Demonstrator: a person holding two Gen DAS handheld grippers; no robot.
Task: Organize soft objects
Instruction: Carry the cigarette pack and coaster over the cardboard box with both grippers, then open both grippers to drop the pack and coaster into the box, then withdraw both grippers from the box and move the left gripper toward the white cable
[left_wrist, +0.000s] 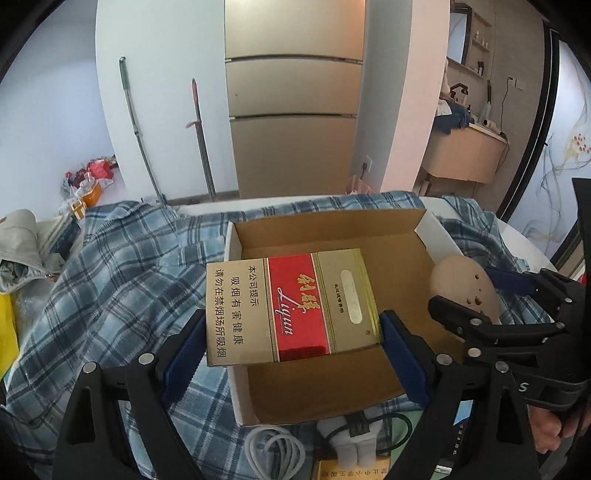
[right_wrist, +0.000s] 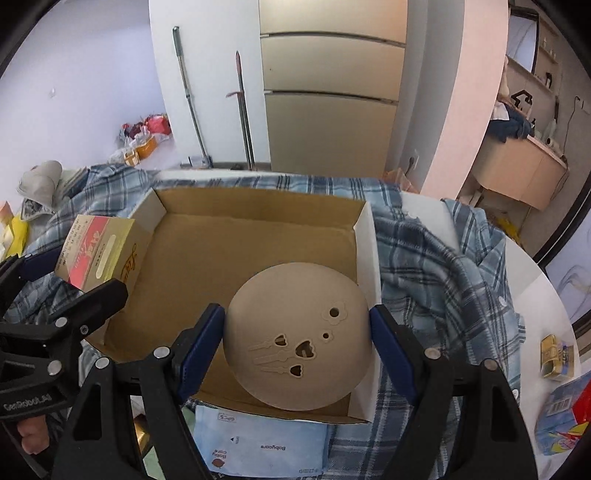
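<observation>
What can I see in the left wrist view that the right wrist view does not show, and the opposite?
Only the left wrist view shows the white cable coiled in front of the cardboard box. Only the right wrist view shows the Babycare pack and a small gold pack on the table. Both show the box, the left gripper holding the Liqun carton, the right gripper holding the beige disc, and the plaid cloth.

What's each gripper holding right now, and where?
Left gripper clamps the cigarette box by its two side edges. Right gripper clamps the tan disc across opposite rim edges.
</observation>
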